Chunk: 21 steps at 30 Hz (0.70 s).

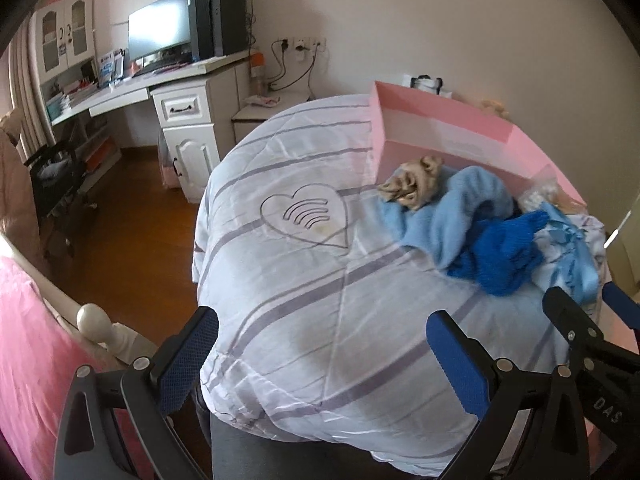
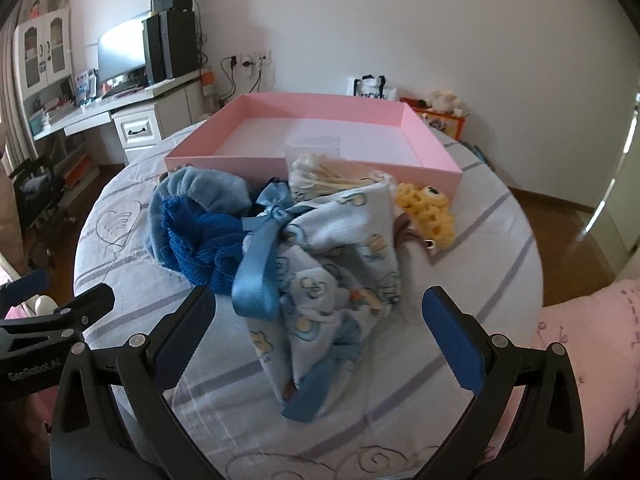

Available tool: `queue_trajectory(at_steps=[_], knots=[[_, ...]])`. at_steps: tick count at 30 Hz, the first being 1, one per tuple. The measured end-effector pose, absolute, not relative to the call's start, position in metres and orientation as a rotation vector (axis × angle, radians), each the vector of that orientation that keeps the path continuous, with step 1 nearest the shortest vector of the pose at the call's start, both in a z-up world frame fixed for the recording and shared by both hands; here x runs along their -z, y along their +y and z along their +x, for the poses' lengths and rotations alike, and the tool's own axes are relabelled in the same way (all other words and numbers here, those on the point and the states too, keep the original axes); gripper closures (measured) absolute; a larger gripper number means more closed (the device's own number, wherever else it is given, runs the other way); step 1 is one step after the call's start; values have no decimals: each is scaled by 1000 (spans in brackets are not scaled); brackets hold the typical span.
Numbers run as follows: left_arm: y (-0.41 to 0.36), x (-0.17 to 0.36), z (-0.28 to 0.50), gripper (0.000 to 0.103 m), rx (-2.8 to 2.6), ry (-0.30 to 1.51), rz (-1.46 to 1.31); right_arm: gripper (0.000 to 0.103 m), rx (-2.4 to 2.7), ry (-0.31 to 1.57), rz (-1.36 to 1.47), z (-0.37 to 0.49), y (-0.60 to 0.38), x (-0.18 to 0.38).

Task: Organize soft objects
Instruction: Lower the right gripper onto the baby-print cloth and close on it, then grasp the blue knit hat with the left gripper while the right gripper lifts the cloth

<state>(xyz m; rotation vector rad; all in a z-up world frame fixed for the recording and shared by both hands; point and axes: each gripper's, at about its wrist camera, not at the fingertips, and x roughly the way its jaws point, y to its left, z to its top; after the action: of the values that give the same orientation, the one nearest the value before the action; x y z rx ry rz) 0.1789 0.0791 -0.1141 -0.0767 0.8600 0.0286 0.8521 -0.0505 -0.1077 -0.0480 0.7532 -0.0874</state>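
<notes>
A pile of soft things lies on the striped quilt (image 1: 320,280) in front of an empty pink box (image 2: 320,136). It holds a light blue fleece (image 1: 460,208), a dark blue knit (image 1: 504,248), a beige scrunchie (image 1: 416,180), a printed baby cloth with a blue satin ribbon (image 2: 320,264), a bag of cotton swabs (image 2: 332,176) and a yellow crochet piece (image 2: 428,212). My left gripper (image 1: 320,356) is open and empty over bare quilt, left of the pile. My right gripper (image 2: 320,332) is open, its jaws either side of the printed cloth's near end.
A white desk (image 1: 192,80) with a monitor (image 1: 160,28) stands at the back left. A bedside cabinet (image 1: 264,116) is beside the bed. A white bedpost (image 1: 96,320) and pink bedding (image 1: 32,360) are at the left. Wooden floor (image 1: 132,208) lies below.
</notes>
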Motion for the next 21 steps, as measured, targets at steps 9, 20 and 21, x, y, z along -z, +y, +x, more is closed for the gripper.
queue_trajectory(at_steps=[9, 20, 21], knots=[[85, 117, 187, 0, -24, 887, -96, 29, 141, 767, -67, 860, -48, 114], [68, 104, 174, 0, -2, 857, -68, 59, 41, 753, -37, 845, -61, 103], [66, 102, 173, 0, 2, 856, -66, 60, 36, 753, -30, 844, -62, 102]])
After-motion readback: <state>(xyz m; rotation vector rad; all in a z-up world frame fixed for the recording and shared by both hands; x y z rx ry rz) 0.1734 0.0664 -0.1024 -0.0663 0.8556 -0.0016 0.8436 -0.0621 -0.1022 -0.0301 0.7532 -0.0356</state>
